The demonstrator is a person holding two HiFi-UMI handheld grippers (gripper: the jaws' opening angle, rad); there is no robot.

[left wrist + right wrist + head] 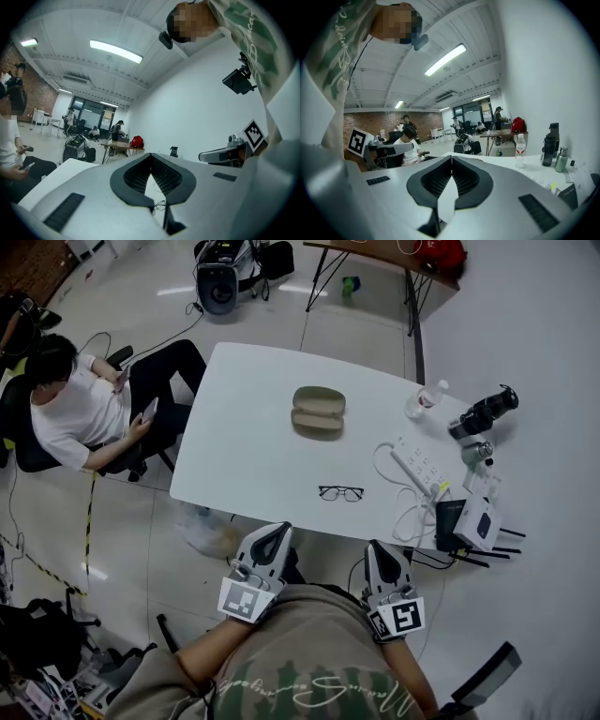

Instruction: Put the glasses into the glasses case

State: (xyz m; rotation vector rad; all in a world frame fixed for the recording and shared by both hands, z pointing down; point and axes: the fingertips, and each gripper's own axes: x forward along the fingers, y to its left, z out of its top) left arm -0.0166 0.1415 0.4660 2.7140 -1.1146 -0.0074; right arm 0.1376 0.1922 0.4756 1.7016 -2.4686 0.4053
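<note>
Person, at 6 o'clock of the head view.
- Clothing: olive-green shirt [319, 673] with pale script lettering across the chest.
- Left hand-held gripper [278, 529] and right hand-held gripper [378, 547]: pale grey moulded shells, black ribbed pads [166, 176] and small black inset strips on top.
- Marker cube [246, 599] at each rear end: white faces with black square codes.

- Table [253, 427]: smooth white top, which I read as matt.
- Glasses [340, 493]: thin dark frame; I cannot tell the material.
- Glasses case [318, 412]: olive, matt.
- Left gripper [151, 157], right gripper [451, 159]: smooth pale-grey plastic shells, black ribbed pads [166, 176].
- Floor [272, 320]: glossy, reflecting lamps.
</note>
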